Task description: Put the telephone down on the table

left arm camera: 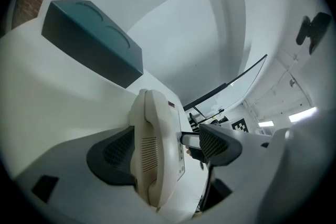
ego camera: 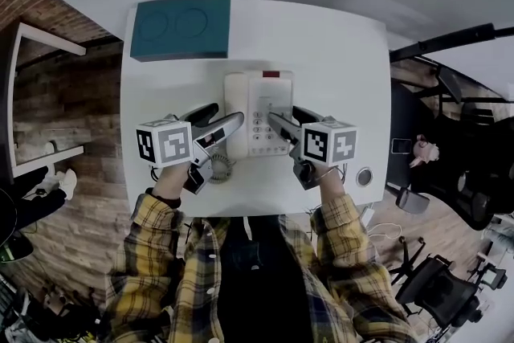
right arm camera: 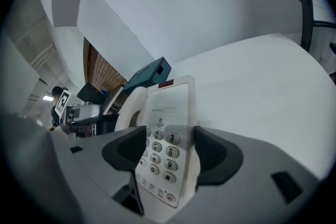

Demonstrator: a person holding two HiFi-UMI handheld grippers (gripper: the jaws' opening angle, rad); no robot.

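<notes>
A white telephone (ego camera: 261,112) lies on the white table (ego camera: 337,60), handset (ego camera: 235,104) at its left and keypad at its right. My left gripper (ego camera: 225,115) is open with its jaws either side of the handset (left arm camera: 149,149); one pad lies against the handset's outer side, while the other hangs clear above the phone's face. My right gripper (ego camera: 285,116) is open too, straddling the keypad side of the telephone (right arm camera: 168,128): one jaw is over the keys, the other at the right edge. The coiled cord (ego camera: 218,167) lies near the table's front edge.
A teal box (ego camera: 181,28) stands at the table's far left corner, behind the phone. A small round fitting (ego camera: 364,176) sits at the front right. Office chairs (ego camera: 438,285) and a seated person (ego camera: 418,150) are to the right, a brick wall with shelves (ego camera: 48,92) to the left.
</notes>
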